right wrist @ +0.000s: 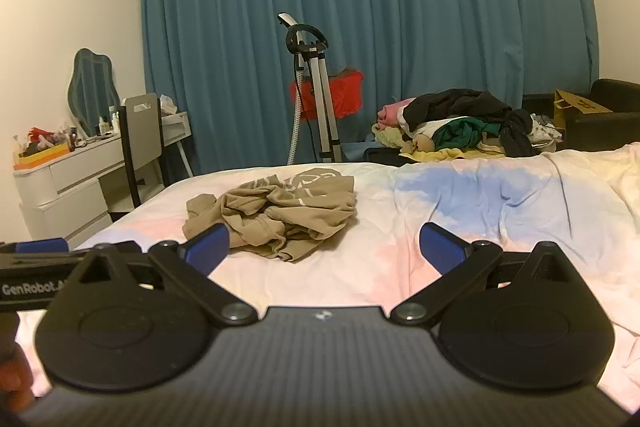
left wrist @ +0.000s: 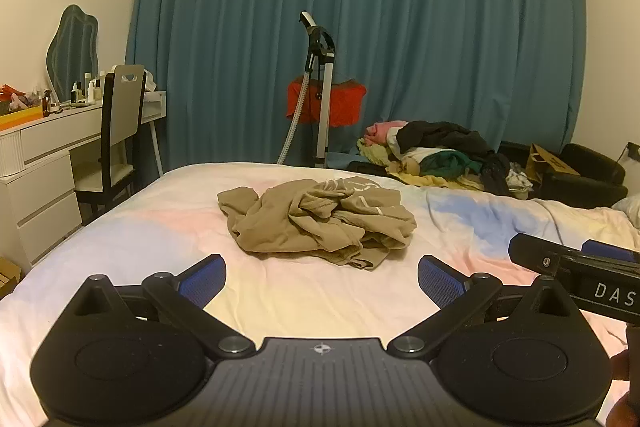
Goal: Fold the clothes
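A crumpled tan garment [left wrist: 320, 221] with white print lies in a heap on the pastel bedsheet [left wrist: 132, 239]. It also shows in the right wrist view [right wrist: 276, 213]. My left gripper [left wrist: 322, 281] is open and empty, held above the bed just short of the garment. My right gripper [right wrist: 324, 247] is open and empty, with its left finger near the garment's front edge. The right gripper's body shows at the right of the left wrist view [left wrist: 576, 267].
A pile of mixed clothes [left wrist: 440, 155] lies at the bed's far right side. A garment steamer stand [left wrist: 320, 87] with a red cloth stands before the blue curtain. A white dresser [left wrist: 44, 171] and chair [left wrist: 116, 131] stand left of the bed.
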The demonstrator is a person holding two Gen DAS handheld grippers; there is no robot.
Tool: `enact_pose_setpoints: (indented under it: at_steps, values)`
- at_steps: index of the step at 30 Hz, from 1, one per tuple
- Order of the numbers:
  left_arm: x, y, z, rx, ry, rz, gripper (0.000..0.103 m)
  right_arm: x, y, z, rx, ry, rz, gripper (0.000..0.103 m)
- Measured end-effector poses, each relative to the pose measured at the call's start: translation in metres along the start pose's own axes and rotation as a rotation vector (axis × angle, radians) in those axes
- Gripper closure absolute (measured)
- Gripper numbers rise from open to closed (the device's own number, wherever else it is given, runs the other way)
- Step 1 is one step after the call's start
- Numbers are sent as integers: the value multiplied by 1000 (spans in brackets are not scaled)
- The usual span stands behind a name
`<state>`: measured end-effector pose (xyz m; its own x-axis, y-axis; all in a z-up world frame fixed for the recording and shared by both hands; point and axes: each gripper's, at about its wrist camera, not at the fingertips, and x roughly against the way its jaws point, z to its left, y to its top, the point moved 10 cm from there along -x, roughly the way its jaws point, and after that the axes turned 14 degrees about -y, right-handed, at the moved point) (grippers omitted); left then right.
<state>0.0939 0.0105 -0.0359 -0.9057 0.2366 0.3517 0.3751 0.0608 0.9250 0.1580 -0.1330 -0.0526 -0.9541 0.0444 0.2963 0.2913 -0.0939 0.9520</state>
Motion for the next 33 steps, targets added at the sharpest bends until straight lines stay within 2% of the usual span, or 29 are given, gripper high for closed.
enact_pose_setpoints:
  at_steps: [10,14,18,22,24,26,31,32,33]
  values:
    - [-5,-3,-2,-12,-7,3,0,-1,1,-4,-9,-6,1,0]
    - [-12,-5,0,-17,8,7,0,9,13,-8,31,-37,-74,0]
    - [-45,-4,-9,-26,-5,50,4,16,22,-5,133,-99,-140,0]
    - [-107,-8,-12,40,-27,162,8,19,32,-20,84,-143,-198,0]
    - [-140,-11,-8,55,-8,195,12,8,26,-33,27,-149,-152,0]
    - [-174,-14,-3,80,0,222,16,-14,10,-44,-16,-140,-50,0]
    - [-244,-17,20,89,66,188,24,-66,-28,-62,-93,-148,92,0]
    - [-257,-18,25,80,84,182,31,-76,-33,-63,-109,-152,107,0]
    - [-268,-20,30,66,104,189,45,-84,-38,-61,-99,-157,118,0]
